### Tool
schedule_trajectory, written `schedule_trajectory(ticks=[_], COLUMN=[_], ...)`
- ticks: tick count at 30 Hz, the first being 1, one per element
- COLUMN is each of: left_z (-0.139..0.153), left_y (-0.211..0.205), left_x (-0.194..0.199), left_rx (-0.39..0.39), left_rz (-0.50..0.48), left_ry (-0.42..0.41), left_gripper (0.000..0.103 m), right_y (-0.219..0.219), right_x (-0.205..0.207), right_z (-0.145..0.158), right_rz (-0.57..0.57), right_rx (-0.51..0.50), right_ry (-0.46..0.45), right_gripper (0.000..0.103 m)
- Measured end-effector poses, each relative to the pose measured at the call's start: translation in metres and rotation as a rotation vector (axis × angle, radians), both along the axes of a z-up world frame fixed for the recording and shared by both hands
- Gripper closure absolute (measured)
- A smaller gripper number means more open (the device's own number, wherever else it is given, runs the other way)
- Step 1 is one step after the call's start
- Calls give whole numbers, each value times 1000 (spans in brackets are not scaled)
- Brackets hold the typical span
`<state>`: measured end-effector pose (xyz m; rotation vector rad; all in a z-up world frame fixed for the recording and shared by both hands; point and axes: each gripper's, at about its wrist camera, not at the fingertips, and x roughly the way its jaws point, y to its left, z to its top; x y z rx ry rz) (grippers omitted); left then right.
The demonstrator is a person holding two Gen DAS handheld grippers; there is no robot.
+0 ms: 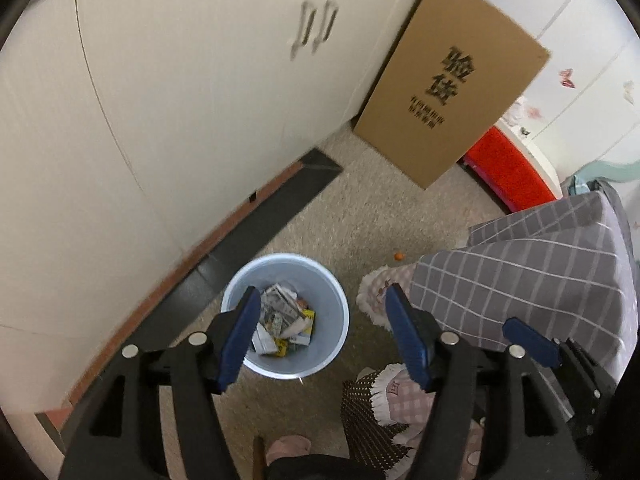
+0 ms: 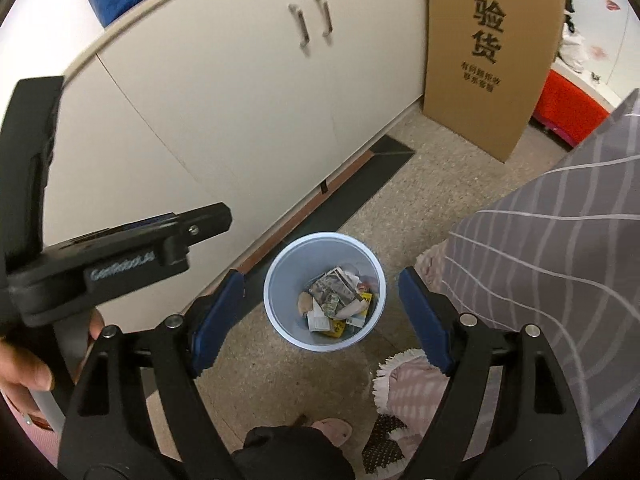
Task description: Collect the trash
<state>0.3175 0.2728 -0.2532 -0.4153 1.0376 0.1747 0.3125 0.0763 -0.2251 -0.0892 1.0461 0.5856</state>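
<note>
My left gripper [image 1: 320,336] and right gripper [image 2: 322,320] hang wide open, empty, over the pale blue bin [image 2: 280,280] at twelve o'clock, holding crumpled paper trash [image 2: 336,304].

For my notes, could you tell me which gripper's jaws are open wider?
The right gripper: its jaws straddle the whole bin, whereas the left gripper spans less.

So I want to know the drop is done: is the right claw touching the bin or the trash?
Apart. The right wrist view shows the open right claw above the bin, with nothing between its fingers.
</note>
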Motion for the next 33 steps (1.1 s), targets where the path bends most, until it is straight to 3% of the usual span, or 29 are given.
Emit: schedule_trajectory(ticks=[12,18,25,33], left_z=[147,211,264,295], left_y=[-64,-111,-159,-200], left_x=[-74,-122,-182,-249], left_rx=[242,313,365,421], left_rz=[-50,-113,-153,-198], left_ry=[-293,-432,-571,-689], left_gripper=[25,17,14,10], right_y=[-65,-122,-185,-236], right_x=[-63,-112,-181,-262], right_z=[123,178,226,258], right_rz=[-91,-166,-255,-363], right_rx=[139,201,224,217], right_ry=[-200,-306,-450,-610], right_gripper=[23,21,16,11])
